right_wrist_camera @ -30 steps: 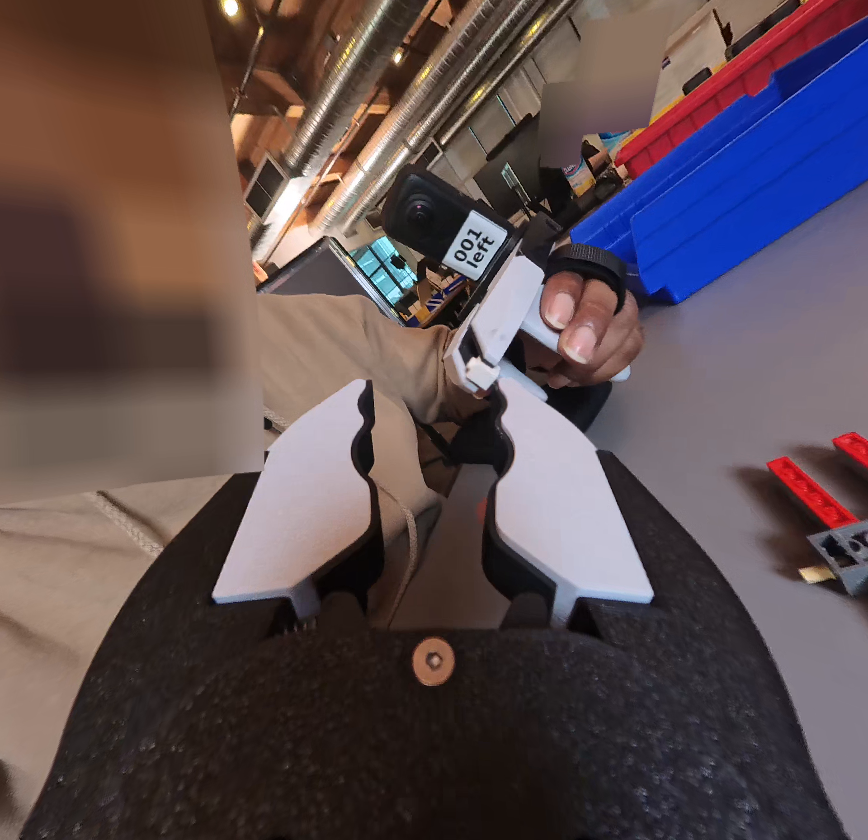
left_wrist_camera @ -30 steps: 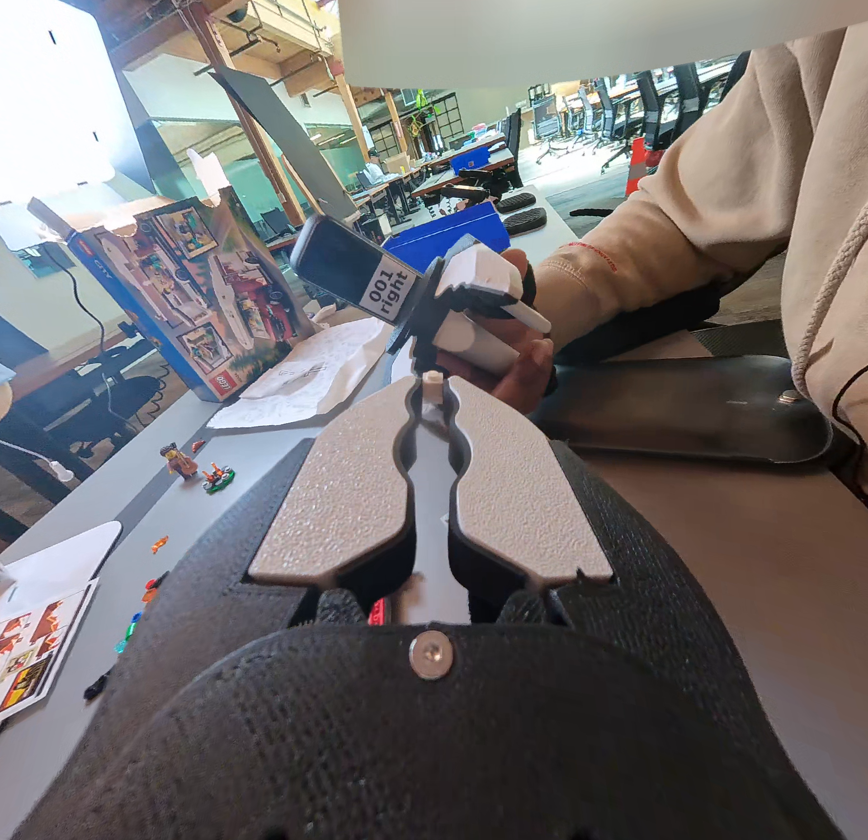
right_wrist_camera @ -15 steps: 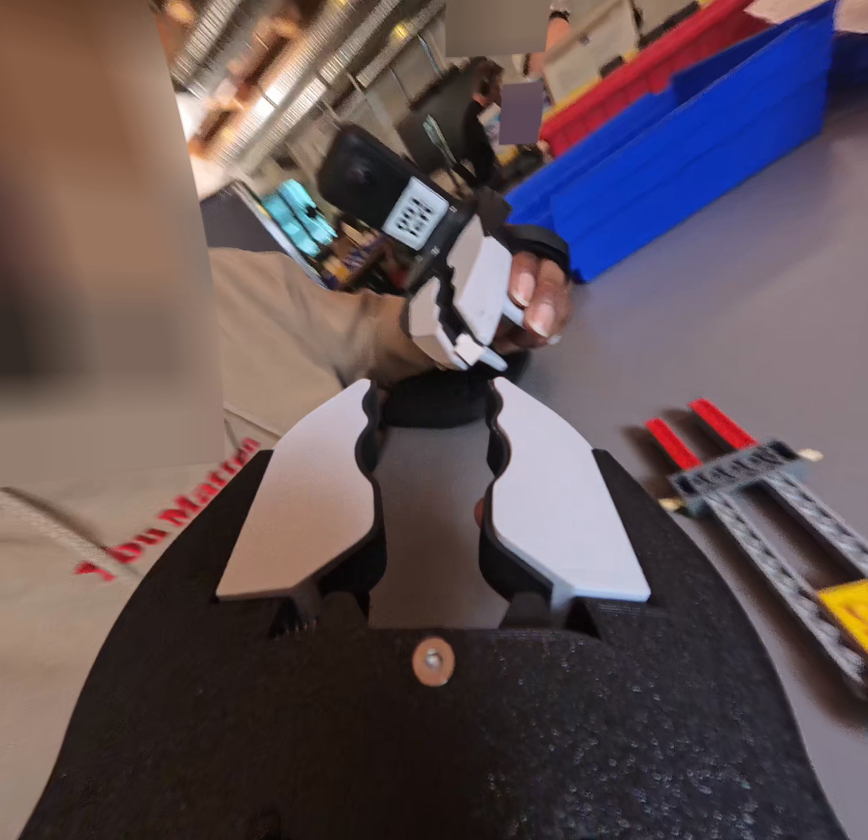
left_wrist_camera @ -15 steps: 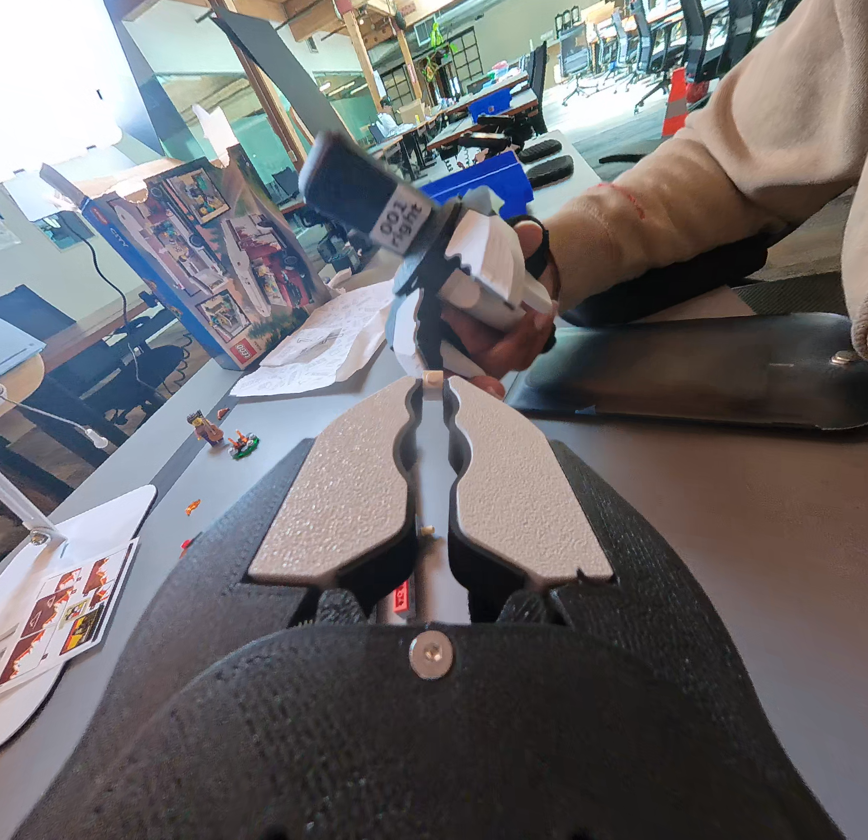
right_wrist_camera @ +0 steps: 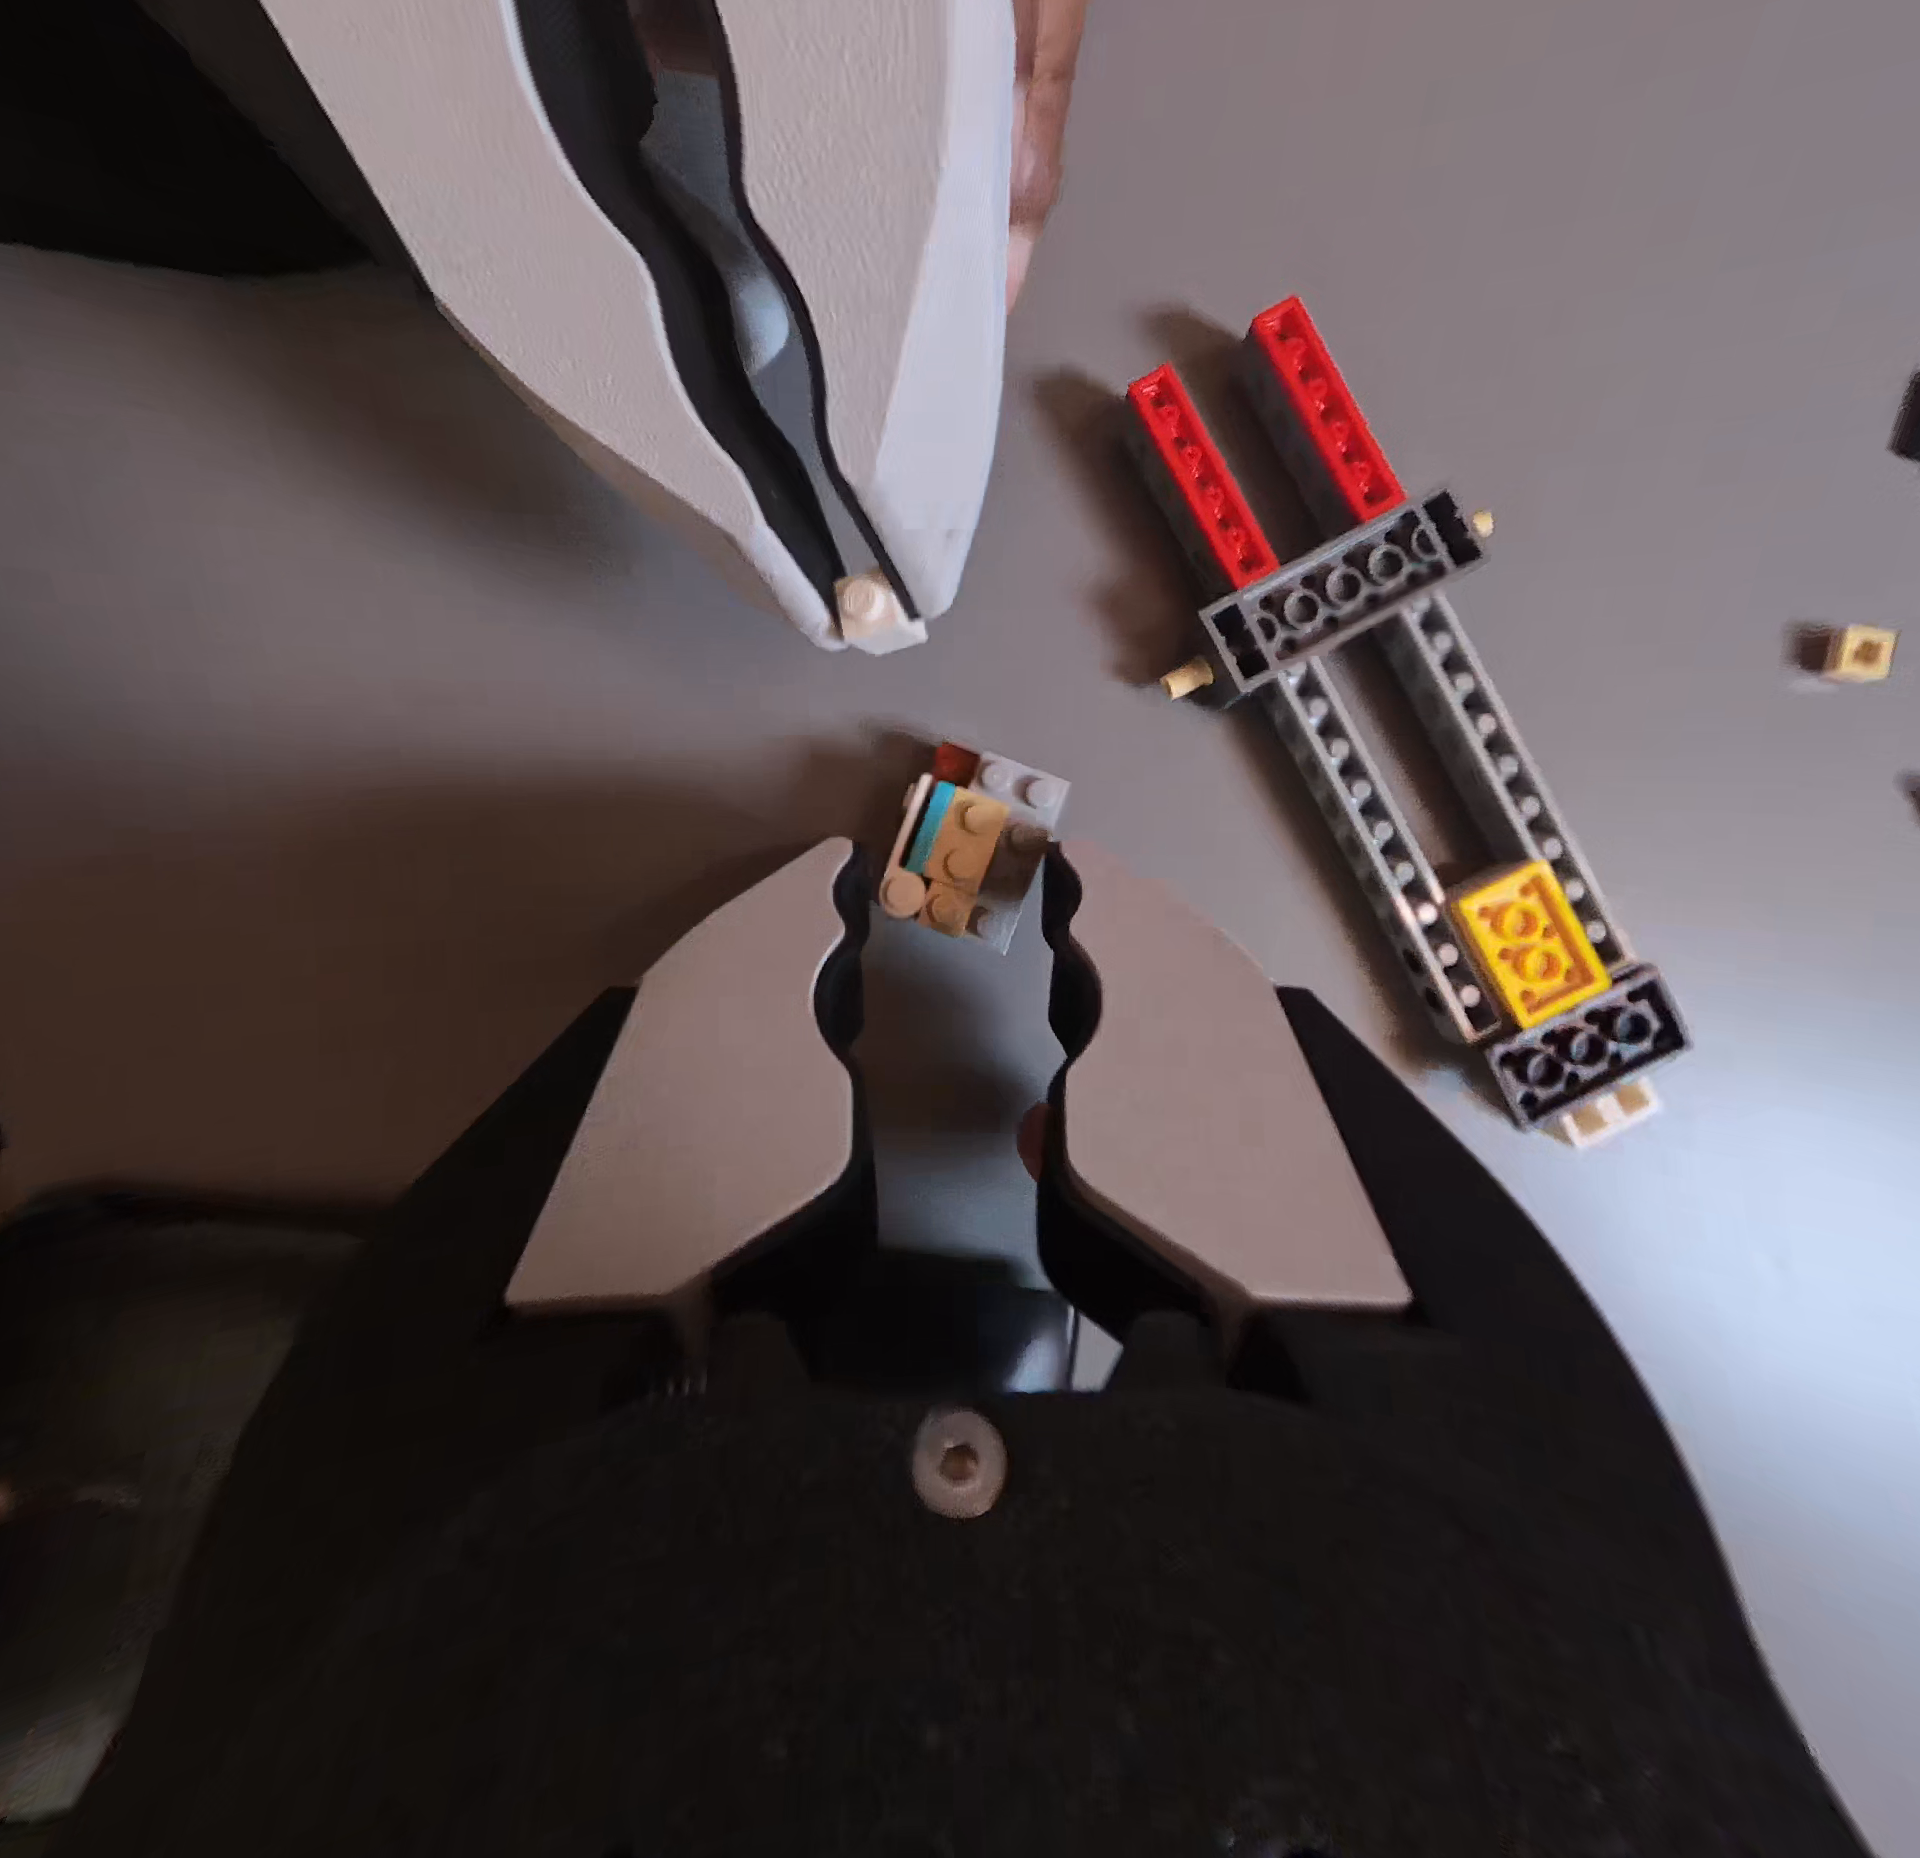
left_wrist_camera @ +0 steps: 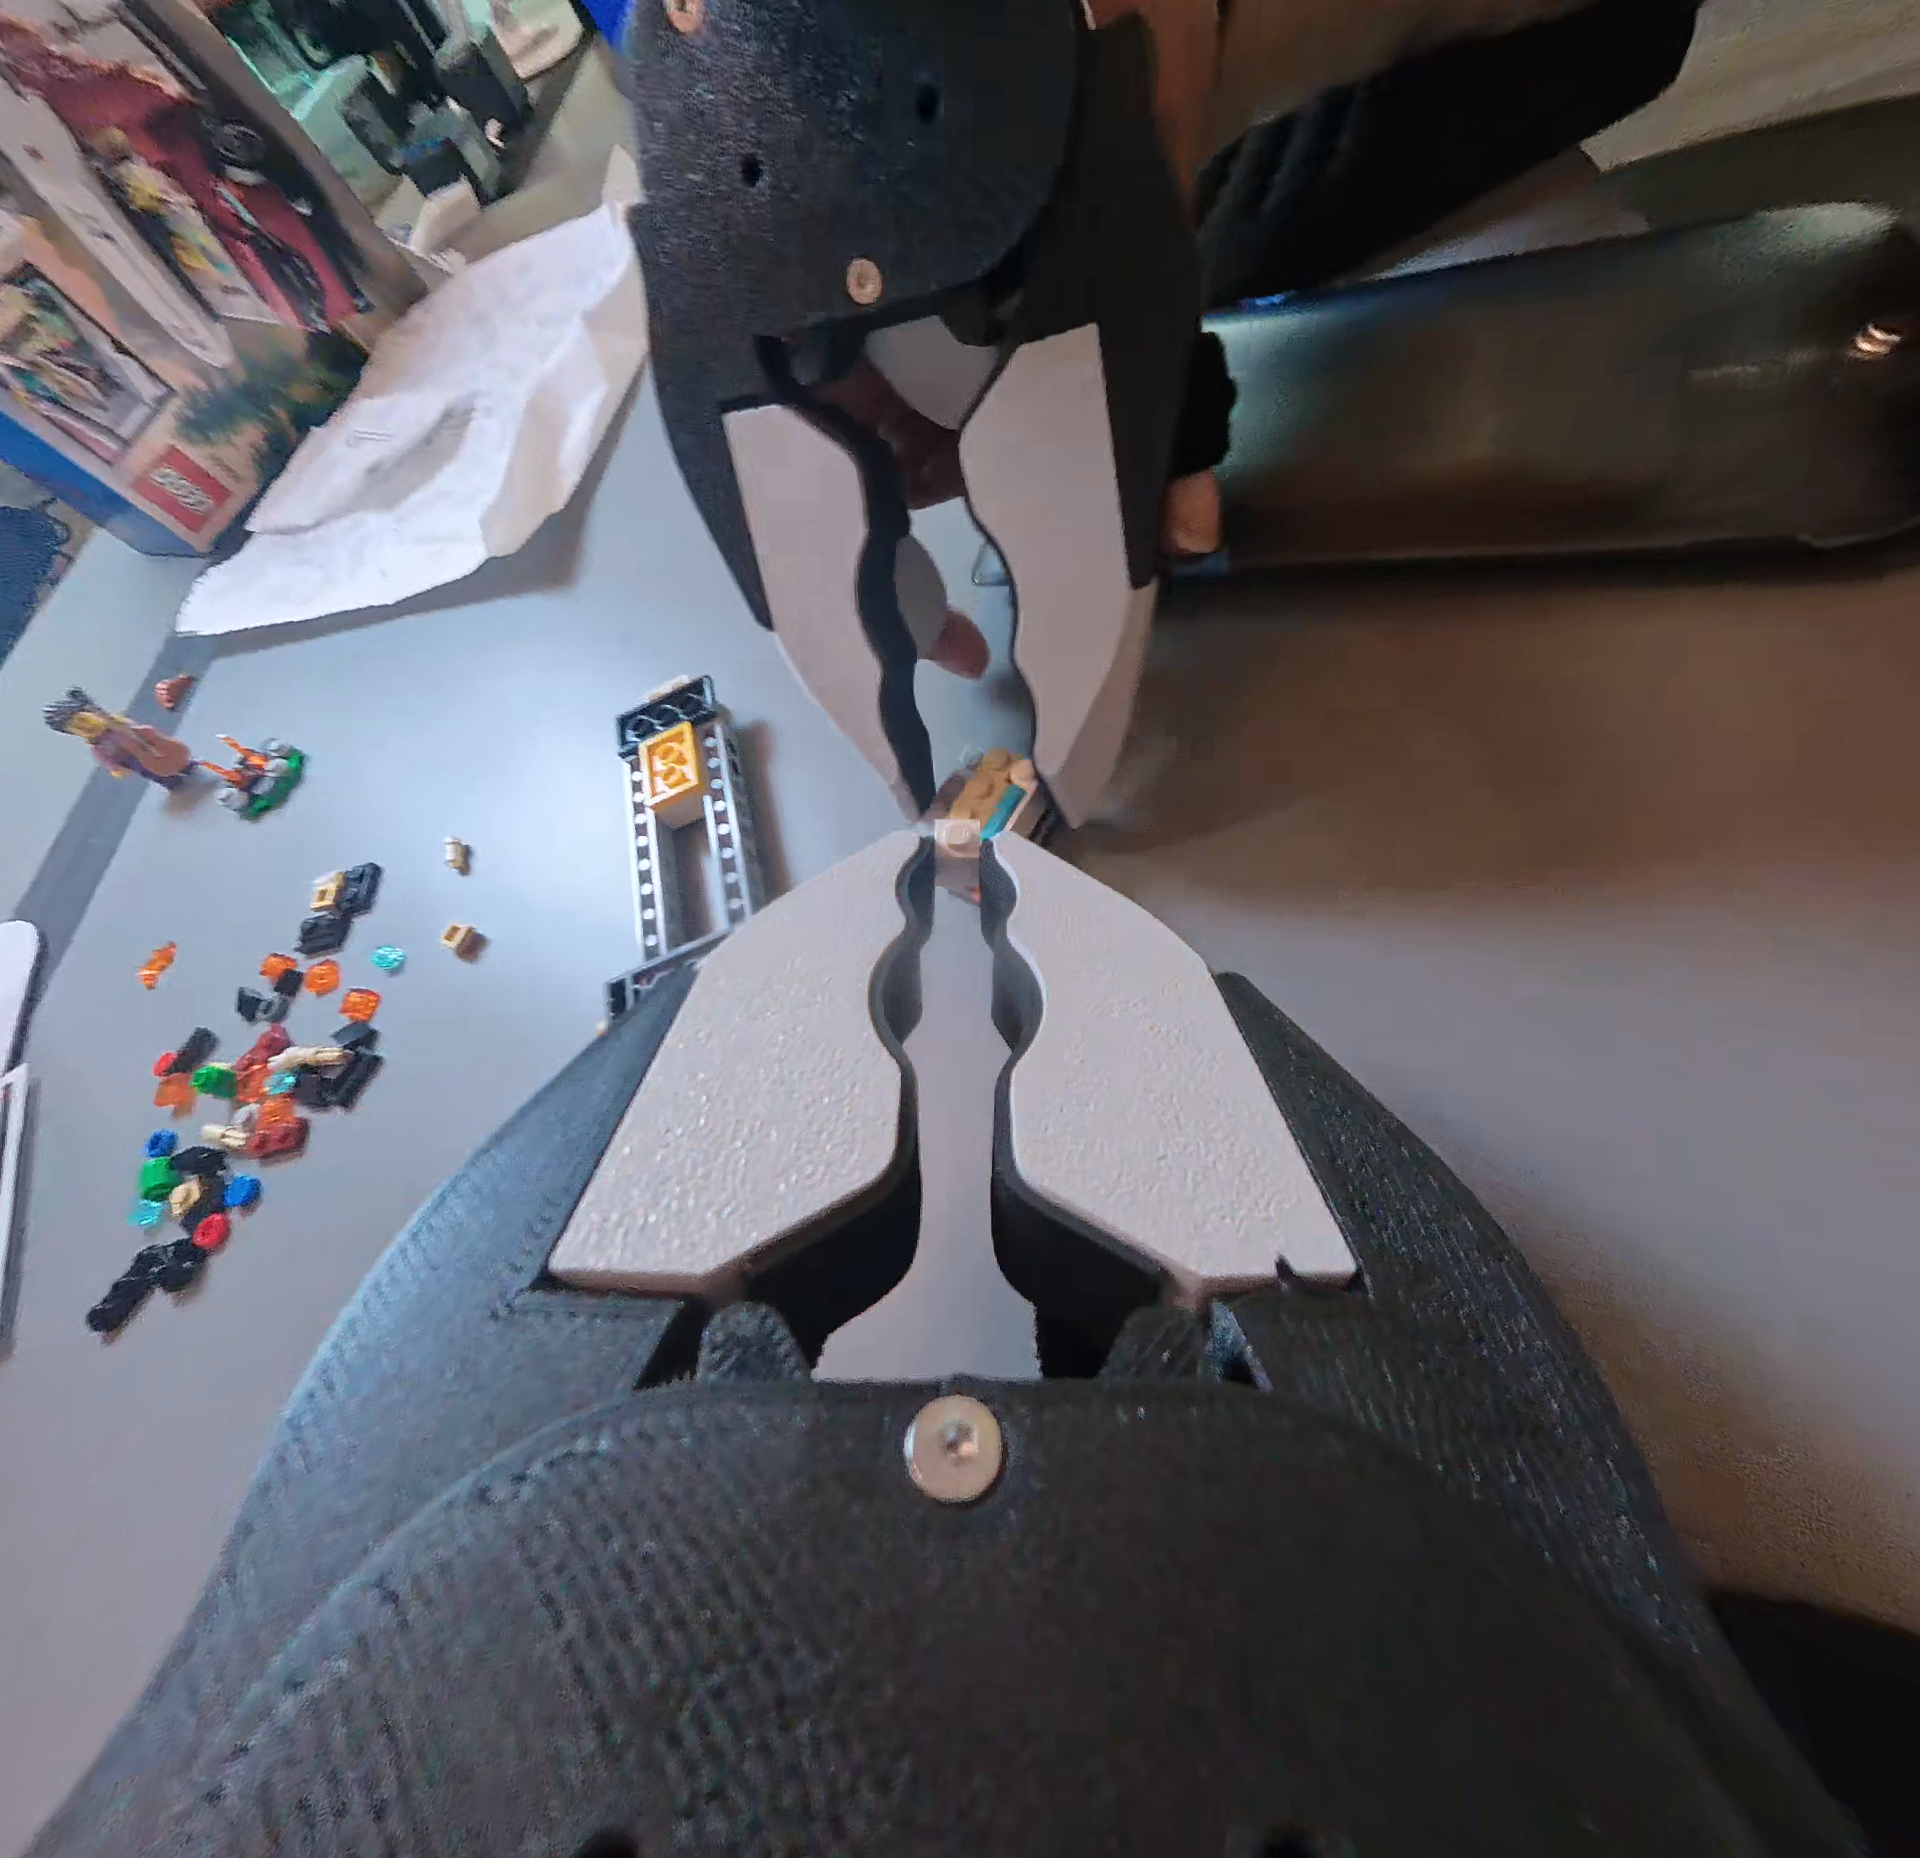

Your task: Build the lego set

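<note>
My left gripper (left_wrist_camera: 956,852) is shut on a small white one-stud piece (left_wrist_camera: 954,838), pinched at its very tips; both also show in the right wrist view, the gripper (right_wrist_camera: 871,619) and the piece (right_wrist_camera: 864,601). My right gripper (right_wrist_camera: 951,863) points down at the grey table, its fingertips close against both sides of a small tan, grey and teal assembly (right_wrist_camera: 961,847). In the left wrist view the right gripper (left_wrist_camera: 982,811) comes in from above, with the assembly (left_wrist_camera: 995,782) just beyond the white piece. The two gripper tips are a short gap apart.
A long grey beam frame with red beams and a yellow brick (right_wrist_camera: 1455,769) lies right of the assembly and also shows in the left wrist view (left_wrist_camera: 691,842). Loose small pieces (left_wrist_camera: 260,1060), a minifigure (left_wrist_camera: 114,743), white paper (left_wrist_camera: 447,437) and the set's box (left_wrist_camera: 125,302) lie to the left. There is about 5 cm between the tips of the two grippers. The minifigure (left_wrist_camera: 114,743) is about equally far from each gripper, around 35 cm.
Both grippers tipped down from facing each other in the air to the table. The right gripper came down around the small assembly and its jaws narrowed. The left still holds the white piece.
</note>
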Available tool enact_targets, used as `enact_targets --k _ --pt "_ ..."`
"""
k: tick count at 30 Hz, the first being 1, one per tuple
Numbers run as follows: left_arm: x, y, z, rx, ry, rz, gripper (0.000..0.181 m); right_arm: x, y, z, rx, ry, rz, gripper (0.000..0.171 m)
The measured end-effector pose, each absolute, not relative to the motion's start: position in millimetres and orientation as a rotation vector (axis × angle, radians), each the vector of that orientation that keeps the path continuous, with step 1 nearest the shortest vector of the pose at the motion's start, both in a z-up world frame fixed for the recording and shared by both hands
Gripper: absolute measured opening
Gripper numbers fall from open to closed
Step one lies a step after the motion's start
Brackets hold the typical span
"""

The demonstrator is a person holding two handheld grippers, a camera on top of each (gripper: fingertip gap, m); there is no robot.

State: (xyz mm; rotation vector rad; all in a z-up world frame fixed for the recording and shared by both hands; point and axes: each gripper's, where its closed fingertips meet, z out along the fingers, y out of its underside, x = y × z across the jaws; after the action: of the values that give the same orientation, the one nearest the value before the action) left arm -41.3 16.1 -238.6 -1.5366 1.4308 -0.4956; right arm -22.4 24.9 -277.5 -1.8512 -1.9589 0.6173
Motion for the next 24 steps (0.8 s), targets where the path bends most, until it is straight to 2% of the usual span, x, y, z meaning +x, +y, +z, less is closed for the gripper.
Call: enact_targets --k 1,10,24 --pt "-41 14 -242 -1.547 1.45 -0.496 0.008 -26 24 -279 -1.802 -1.998 0.619 0.029" --pt "-37 7 -259 -1.614 1.51 -0.519 0.008 -35 18 -279 -1.458 -2.18 0.645 0.028" --pt "-33 5 -264 -1.607 1.509 -0.543 0.008 -32 13 -271 -1.486 -2.1 0.878 0.027"
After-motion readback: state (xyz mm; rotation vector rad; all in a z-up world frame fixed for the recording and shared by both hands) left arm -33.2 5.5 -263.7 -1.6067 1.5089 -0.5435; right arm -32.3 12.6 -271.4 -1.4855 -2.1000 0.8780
